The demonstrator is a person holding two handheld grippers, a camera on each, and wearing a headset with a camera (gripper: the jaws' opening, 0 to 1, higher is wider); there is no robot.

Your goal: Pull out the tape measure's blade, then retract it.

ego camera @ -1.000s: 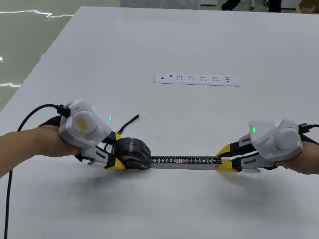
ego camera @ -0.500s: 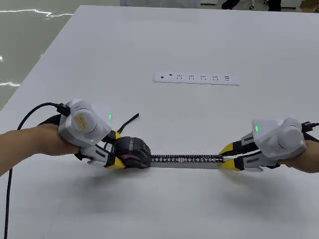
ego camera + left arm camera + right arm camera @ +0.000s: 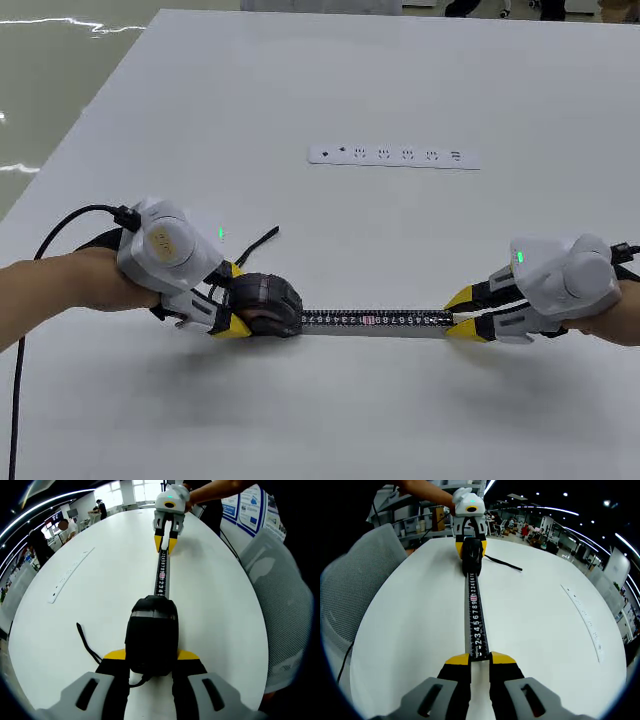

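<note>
Now your right gripper (image 3: 456, 316), closed on the tip of the blade (image 3: 375, 320), sits slightly farther than a second ago from the case (image 3: 268, 304), which your left gripper (image 3: 236, 302) clamps on the table (image 3: 400, 80), so pull-out is progressing and retraction remains pending.

Your white table (image 3: 400, 60) holds: power strip (image 3: 393, 156), above centre; tape measure (image 3: 265, 304), blade (image 3: 375, 320) extended, lower centre.

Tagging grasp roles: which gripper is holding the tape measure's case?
The left gripper: its jaws clamp the black case on both sides. The right gripper instead pinches the free end of the blade, away from the case.
</note>
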